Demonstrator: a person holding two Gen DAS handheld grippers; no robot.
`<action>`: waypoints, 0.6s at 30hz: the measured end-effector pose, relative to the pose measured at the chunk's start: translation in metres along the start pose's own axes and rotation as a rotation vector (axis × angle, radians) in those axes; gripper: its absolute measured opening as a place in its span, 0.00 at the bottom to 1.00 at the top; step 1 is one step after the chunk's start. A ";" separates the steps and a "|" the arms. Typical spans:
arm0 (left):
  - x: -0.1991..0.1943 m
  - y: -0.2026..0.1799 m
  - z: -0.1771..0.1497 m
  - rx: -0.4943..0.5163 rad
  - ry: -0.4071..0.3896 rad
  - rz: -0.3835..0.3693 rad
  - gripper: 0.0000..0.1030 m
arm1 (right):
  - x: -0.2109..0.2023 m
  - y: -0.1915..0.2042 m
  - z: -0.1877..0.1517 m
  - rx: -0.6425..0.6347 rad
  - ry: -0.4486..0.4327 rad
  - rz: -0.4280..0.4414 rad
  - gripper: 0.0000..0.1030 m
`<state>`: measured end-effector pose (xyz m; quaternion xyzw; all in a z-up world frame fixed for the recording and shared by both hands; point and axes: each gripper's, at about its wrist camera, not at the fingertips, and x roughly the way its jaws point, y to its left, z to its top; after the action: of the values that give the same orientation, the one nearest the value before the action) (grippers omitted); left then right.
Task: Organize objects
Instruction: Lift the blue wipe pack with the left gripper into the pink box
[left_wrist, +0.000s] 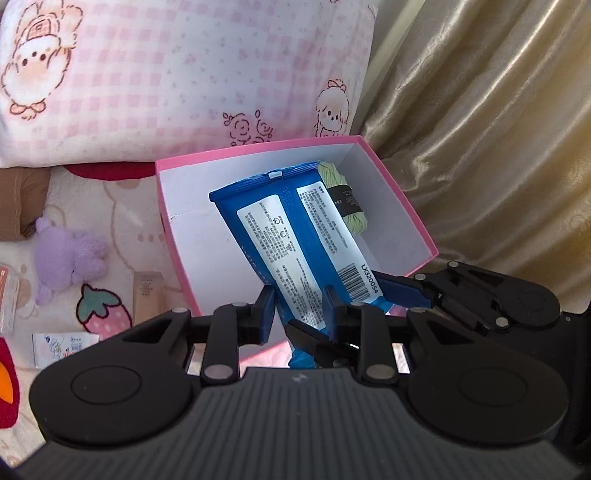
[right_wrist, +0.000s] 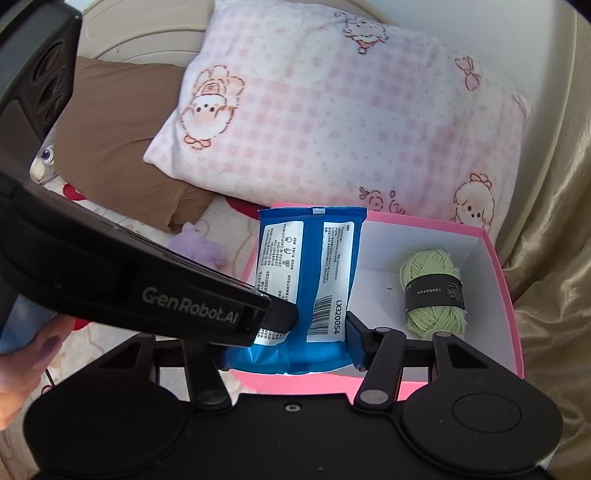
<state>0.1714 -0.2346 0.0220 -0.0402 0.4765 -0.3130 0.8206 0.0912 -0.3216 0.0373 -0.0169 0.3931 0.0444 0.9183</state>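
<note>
Blue pack (left_wrist: 295, 236): tilted over the pink box (left_wrist: 391, 192), far end inside, near end held above the near rim.
Left gripper (left_wrist: 299, 314): jaws narrow, clamped on the pack's near end.
Right gripper (right_wrist: 295, 332): pads either side of the same end; whether they press, I cannot tell.
Yarn (right_wrist: 432, 291): green ball in the box, right of the pack.
Pillow (right_wrist: 332, 110): behind the box.
</note>
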 end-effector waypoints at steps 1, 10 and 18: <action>0.010 -0.001 0.007 -0.009 0.009 0.007 0.24 | 0.008 -0.009 0.003 0.017 0.008 0.008 0.58; 0.100 0.005 0.047 -0.078 0.136 0.050 0.24 | 0.081 -0.076 0.013 0.155 0.142 0.090 0.57; 0.150 0.017 0.052 -0.135 0.192 0.075 0.24 | 0.132 -0.101 0.010 0.190 0.243 0.117 0.57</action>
<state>0.2735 -0.3162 -0.0697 -0.0473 0.5740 -0.2519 0.7777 0.1992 -0.4122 -0.0519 0.0875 0.5042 0.0580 0.8572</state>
